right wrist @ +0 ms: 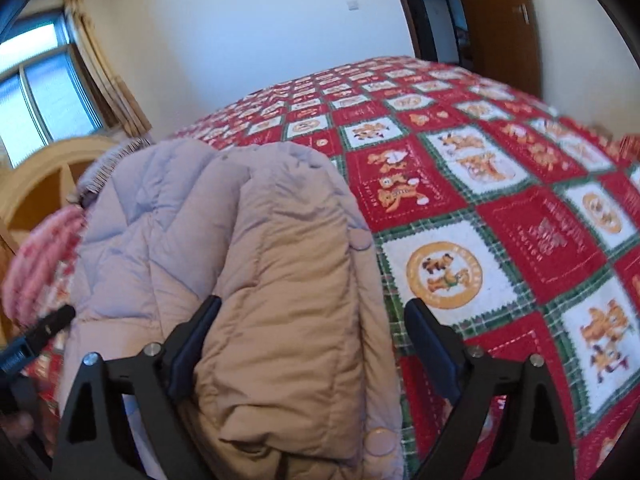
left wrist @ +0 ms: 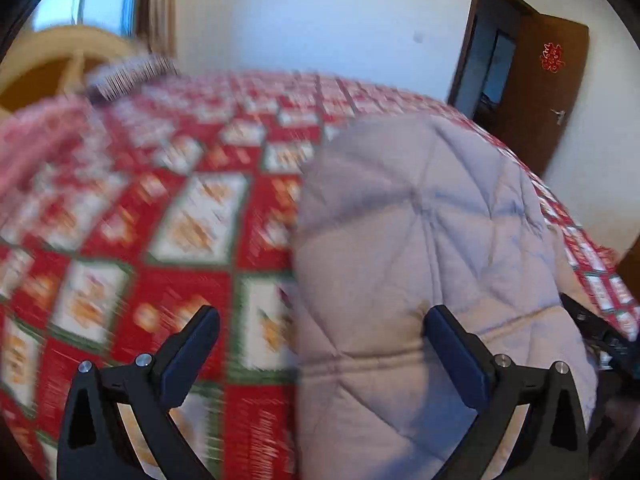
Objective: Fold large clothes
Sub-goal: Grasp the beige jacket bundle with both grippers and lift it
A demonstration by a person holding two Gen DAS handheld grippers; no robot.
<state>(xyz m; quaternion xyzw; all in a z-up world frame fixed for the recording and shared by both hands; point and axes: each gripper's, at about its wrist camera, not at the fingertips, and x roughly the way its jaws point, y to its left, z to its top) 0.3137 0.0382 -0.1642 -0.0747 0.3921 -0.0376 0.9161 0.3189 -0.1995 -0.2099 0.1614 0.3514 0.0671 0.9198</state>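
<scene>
A pale beige quilted padded coat [left wrist: 420, 232] lies folded lengthwise on a bed with a red patchwork cover [left wrist: 168, 208]. My left gripper [left wrist: 322, 312] hangs open above the coat's left edge, and its right finger [left wrist: 456, 348] is over the fabric. In the right wrist view the coat [right wrist: 280, 264] shows a thick folded edge with snap buttons. My right gripper [right wrist: 314, 302] stands open with that fold lying between its fingers, not squeezed. The left gripper's dark tip [right wrist: 40, 332] shows at the left rim of that view. The coat's fur-trimmed hood [right wrist: 116, 156] points toward the headboard.
A wooden headboard [right wrist: 44, 172] and a pink pillow [right wrist: 44, 256] are at the bed's far left end. A window with curtains [right wrist: 48, 92] is behind them. A brown door [left wrist: 536, 92] stands ajar at the right. The bed cover [right wrist: 500, 220] stretches to the right of the coat.
</scene>
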